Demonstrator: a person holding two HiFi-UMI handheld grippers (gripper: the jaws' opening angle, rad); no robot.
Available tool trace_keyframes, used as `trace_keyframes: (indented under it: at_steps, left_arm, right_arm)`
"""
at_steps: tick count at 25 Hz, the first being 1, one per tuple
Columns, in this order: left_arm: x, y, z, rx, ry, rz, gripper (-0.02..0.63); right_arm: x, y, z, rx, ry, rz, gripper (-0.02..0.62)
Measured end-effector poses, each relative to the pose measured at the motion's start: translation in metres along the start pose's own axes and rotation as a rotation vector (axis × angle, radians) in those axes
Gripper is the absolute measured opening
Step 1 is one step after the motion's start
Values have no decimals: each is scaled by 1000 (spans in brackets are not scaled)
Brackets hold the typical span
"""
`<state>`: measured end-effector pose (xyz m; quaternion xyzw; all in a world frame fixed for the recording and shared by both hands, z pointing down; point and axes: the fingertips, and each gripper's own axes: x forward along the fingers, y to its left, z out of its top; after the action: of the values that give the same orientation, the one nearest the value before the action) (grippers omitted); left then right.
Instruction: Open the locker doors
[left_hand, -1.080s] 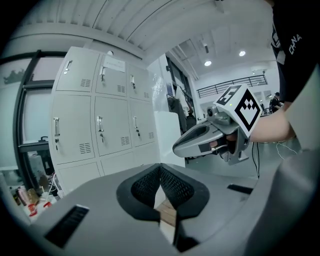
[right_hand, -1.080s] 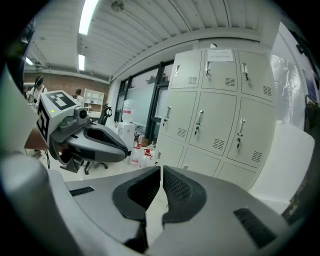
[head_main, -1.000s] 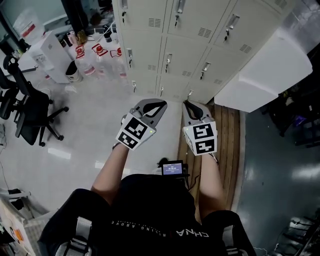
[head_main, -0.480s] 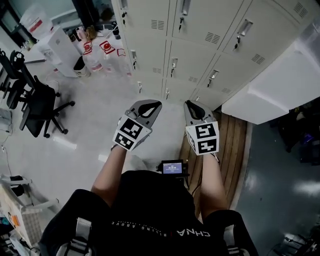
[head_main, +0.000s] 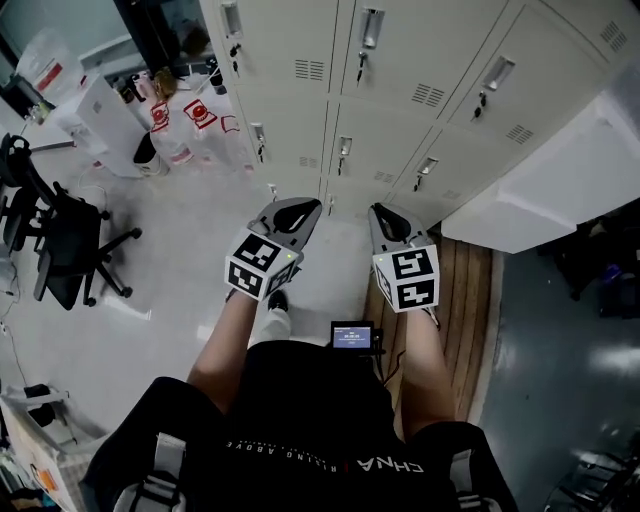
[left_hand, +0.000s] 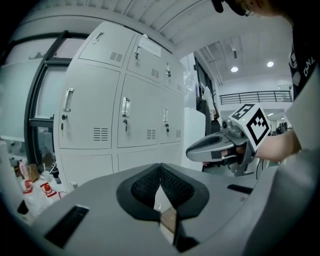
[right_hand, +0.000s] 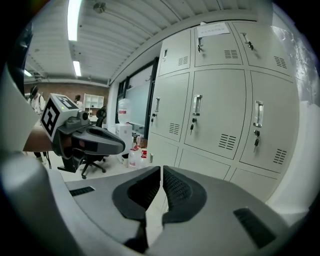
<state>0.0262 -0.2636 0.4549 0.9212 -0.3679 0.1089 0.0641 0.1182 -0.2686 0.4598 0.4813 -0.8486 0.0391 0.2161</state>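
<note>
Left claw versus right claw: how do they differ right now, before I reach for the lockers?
The left claw is rolled to one side; the right claw sits squarer. In the head view the left claw hangs over pale floor, while the right claw's body overlaps the edge of the wooden strip. Both are shut, empty, and short of the closed locker doors.

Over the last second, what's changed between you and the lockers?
The person has stepped toward the lockers, which now fill more of the head view. The left gripper and right gripper came forward too, and a shoe now shows below the left one. Nothing was grasped. Both grippers stay shut and empty, and every visible door stays closed.
</note>
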Motion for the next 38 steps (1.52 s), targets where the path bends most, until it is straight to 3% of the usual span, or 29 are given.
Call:
trace_keyframes:
  at_steps: [6, 11, 15, 20, 27, 34, 38]
  left_arm:
    - [21, 61, 29, 12, -34, -49, 18]
    - [24, 105, 39, -124, -39, -113, 18]
    - [29, 130, 49, -60, -38, -138, 18]
    - [42, 143, 38, -53, -15, -173, 18]
    - [68, 163, 52, -93, -43, -103, 18]
    - [99, 151, 75, -109, -93, -24, 18]
    - [114, 135, 84, -98, -100, -21, 18]
  right_arm:
    - [47, -19, 40, 18, -10, -76, 41]
    - [83, -19, 56, 41, -1, -120, 41]
    - [107, -15, 65, 64, -1, -152, 40]
    - [131, -13, 69, 61, 9, -166, 41]
    - [149, -38, 81, 29, 12, -140, 41]
    - [141, -81, 95, -39, 5, -99, 41]
    - [134, -103, 97, -21, -8, -102, 41]
